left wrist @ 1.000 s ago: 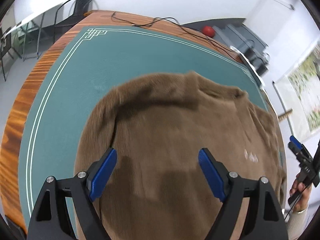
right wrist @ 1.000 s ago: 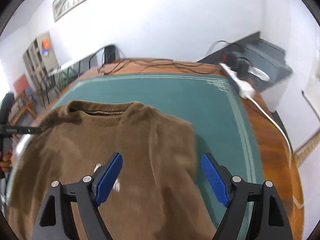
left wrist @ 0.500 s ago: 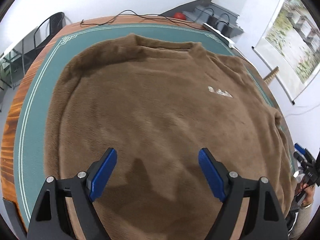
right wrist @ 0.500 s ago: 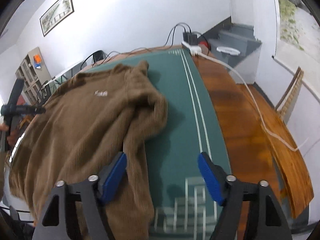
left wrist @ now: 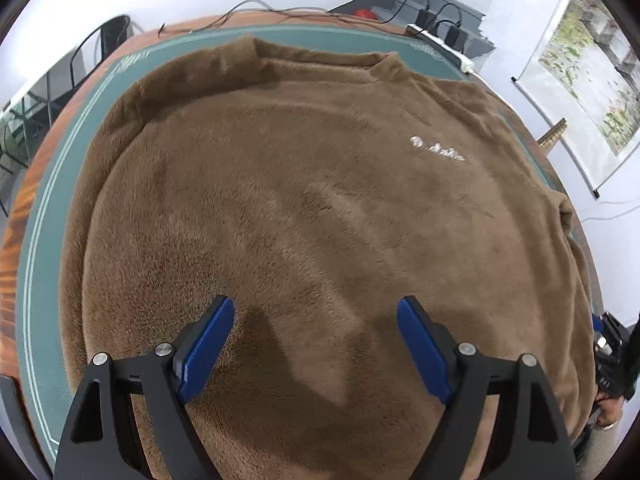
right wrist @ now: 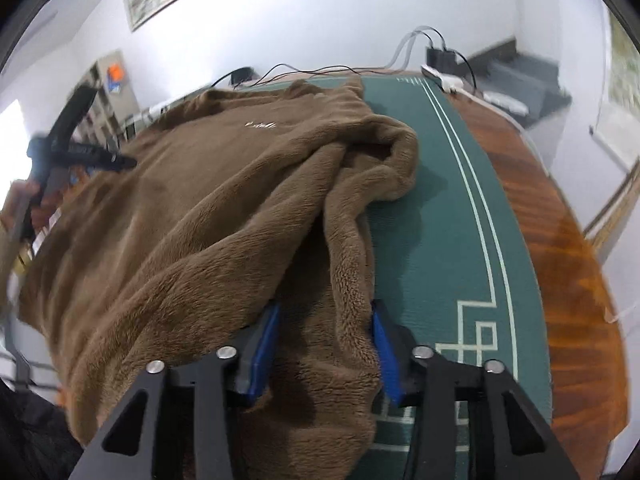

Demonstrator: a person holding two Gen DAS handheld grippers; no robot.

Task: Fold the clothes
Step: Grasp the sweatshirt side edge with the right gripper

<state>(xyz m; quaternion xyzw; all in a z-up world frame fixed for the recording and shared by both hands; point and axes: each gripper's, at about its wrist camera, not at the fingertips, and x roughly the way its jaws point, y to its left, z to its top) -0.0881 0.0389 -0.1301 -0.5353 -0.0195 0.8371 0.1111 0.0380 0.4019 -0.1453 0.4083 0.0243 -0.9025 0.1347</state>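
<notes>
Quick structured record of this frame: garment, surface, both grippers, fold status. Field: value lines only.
garment: brown fleece sweater, front up, small white chest logo
surface: green mat on wooden table
left gripper: jaws wide apart over the sweater body, holding nothing
right gripper: jaws closing around a bunched sleeve at the sweater's side
fold status: no fold made yet
</notes>
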